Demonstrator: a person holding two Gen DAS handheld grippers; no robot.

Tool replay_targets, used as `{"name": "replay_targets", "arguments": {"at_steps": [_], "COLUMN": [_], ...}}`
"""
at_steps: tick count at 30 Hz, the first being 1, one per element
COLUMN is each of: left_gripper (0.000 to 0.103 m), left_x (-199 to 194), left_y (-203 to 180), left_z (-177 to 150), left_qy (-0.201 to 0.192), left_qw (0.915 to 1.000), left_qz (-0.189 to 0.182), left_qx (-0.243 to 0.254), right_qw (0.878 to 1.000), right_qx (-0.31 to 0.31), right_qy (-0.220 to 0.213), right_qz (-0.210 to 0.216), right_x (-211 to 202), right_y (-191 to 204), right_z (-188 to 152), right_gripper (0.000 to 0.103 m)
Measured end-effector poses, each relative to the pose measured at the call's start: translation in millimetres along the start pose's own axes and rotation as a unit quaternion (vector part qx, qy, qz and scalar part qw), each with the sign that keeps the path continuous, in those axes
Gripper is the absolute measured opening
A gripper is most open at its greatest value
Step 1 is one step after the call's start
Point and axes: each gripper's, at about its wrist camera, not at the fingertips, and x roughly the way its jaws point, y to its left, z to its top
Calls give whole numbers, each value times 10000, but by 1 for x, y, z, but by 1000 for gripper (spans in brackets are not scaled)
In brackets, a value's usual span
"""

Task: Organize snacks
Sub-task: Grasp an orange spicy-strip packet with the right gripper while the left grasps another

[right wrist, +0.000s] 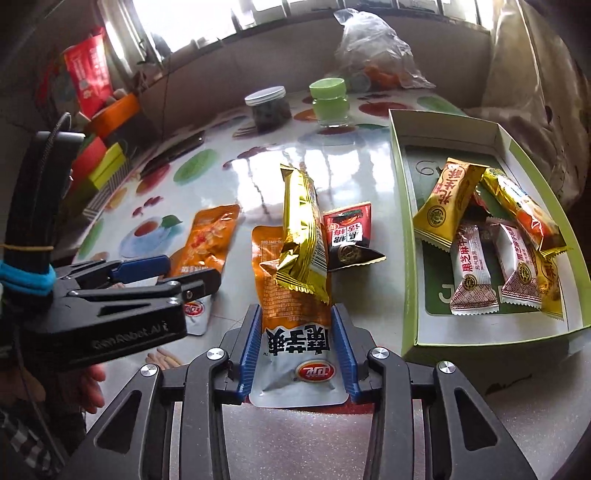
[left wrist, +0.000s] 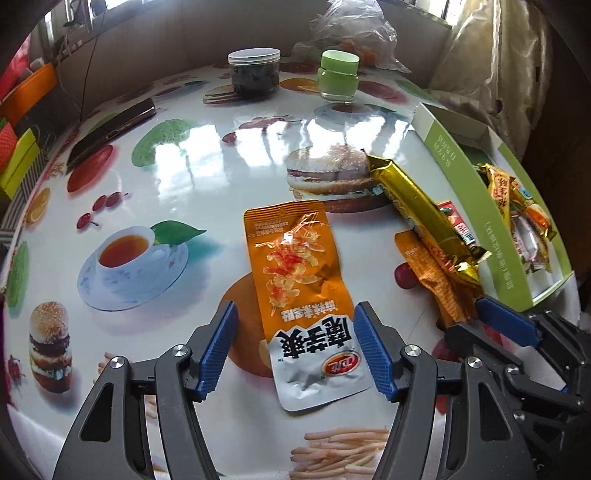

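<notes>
The left tool (left wrist: 295, 347) hangs low over the counter (left wrist: 207, 158) with its blue pads spread wide, one on each side of an orange-and-silver snack pouch (left wrist: 299, 280) that lies flat on the printed cloth; the pads do not touch it. The right tool (right wrist: 295, 343) has its pads pressed against both edges of a second orange pouch (right wrist: 291, 314), pinching its silver end. A gold-wrapped bar (right wrist: 303, 236) lies across the far part of that pouch, and a small red-and-black packet (right wrist: 349, 229) sits just beside the bar. To the right stands an open green-edged box (right wrist: 406, 229) holding several wrapped sweets (right wrist: 472, 269), white, yellow and gold, piled loosely toward its near end. At the back of the counter a clear jar with a white lid (left wrist: 254, 72) stands near a small green jar (left wrist: 338, 75), with a crumpled plastic bag (left wrist: 351, 33) behind them. A dark flat case (left wrist: 110, 129) lies by the left edge.
</notes>
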Motion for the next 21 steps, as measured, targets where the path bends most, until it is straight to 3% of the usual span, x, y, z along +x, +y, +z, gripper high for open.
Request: {"name": "replay_targets", "arguments": {"at_steps": [7, 8, 9, 21], "left_gripper": [65, 63, 53, 36], "left_x": [0, 0, -1, -5], "left_y": [0, 0, 0, 11], "left_z": [-2, -2, -2, -3], "left_qy": [-81, -92, -131, -309], "left_qw": [9999, 9999, 9999, 9991], "left_qz": [85, 78, 87, -119], "left_qx": [-22, -23, -21, -275], "right_qw": [10000, 10000, 10000, 10000], "right_qx": [20, 28, 33, 39], "right_qy": [-10, -11, -11, -21], "right_qz": [11, 14, 14, 1], "right_x": [0, -1, -1, -1], "right_y": [0, 0, 0, 0], "right_z": [-1, -1, -1, -2], "right_gripper": [36, 36, 36, 35]}}
